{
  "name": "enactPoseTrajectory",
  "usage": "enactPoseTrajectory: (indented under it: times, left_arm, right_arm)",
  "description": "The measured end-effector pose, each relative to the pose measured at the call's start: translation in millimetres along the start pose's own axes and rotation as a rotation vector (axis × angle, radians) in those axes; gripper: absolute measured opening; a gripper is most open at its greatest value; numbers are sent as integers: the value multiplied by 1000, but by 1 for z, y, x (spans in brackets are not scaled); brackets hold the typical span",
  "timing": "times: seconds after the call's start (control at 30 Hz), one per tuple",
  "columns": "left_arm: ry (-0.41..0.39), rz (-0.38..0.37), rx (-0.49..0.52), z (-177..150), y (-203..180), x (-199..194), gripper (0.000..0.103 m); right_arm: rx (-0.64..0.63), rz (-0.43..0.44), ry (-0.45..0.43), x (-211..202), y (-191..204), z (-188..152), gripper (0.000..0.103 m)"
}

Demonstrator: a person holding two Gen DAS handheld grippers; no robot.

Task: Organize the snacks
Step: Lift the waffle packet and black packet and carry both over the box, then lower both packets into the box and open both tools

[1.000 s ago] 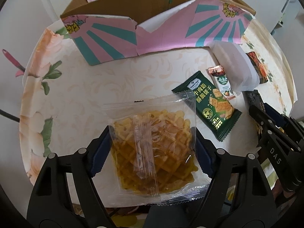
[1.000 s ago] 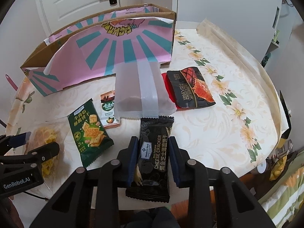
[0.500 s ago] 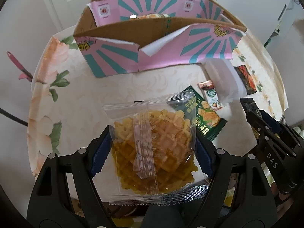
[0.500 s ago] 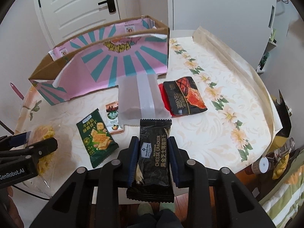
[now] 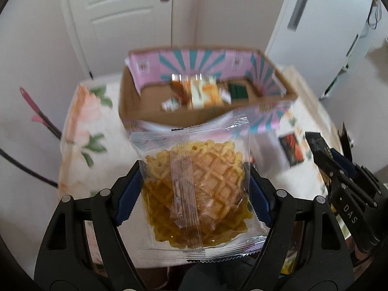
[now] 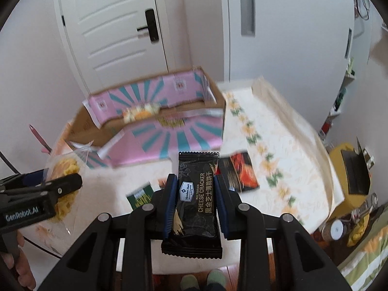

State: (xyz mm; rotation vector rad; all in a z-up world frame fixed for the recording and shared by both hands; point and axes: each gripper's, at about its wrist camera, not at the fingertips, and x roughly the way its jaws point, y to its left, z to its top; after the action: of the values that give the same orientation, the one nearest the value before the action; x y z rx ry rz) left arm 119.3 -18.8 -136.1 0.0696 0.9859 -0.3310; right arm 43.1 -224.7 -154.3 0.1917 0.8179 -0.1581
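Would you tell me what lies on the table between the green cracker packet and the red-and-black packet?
In the right wrist view, nothing visible: the held cheese cracker packet hides that stretch.

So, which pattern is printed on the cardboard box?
Pink with teal sunburst stripes on the cardboard box; clearest in the right wrist view.

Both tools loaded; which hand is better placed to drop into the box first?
Left, probably. Its tool holds the waffle pack facing the box opening directly. The right tool with the cheese cracker sits off the box's corner.
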Motion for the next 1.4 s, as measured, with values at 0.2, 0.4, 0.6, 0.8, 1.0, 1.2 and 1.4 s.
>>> enactPoseTrajectory:
  times: [0.2, 0.4, 0.6, 0.8, 1.0, 1.2, 1.4]
  left_arm:
    - [-79, 3, -14, 48, 11, -17, 77]
    - [-117, 24, -52, 82, 18, -9, 77]
    - [-104, 30, -134, 113, 21, 15, 77]
    - [-64, 63, -188, 137, 22, 48, 77]
    - [-5, 109, -242, 147, 26, 85, 77]
    - [46, 159, -271, 150, 39, 114, 77]
    - [47, 192, -236, 151, 44, 125, 83]
  right_arm:
    - [-1, 66, -53, -12, 6, 41, 28]
    - [-32, 133, -86, 0, 12, 90, 28]
    - [-90, 208, -83, 29, 17, 134, 28]
    - [-141, 281, -45, 67, 20, 168, 28]
    - [-187, 341, 35, 113, 21, 183, 28]
    - [-212, 375, 131, 156, 21, 183, 28]
    - [-199, 375, 175, 174, 20, 177, 28]
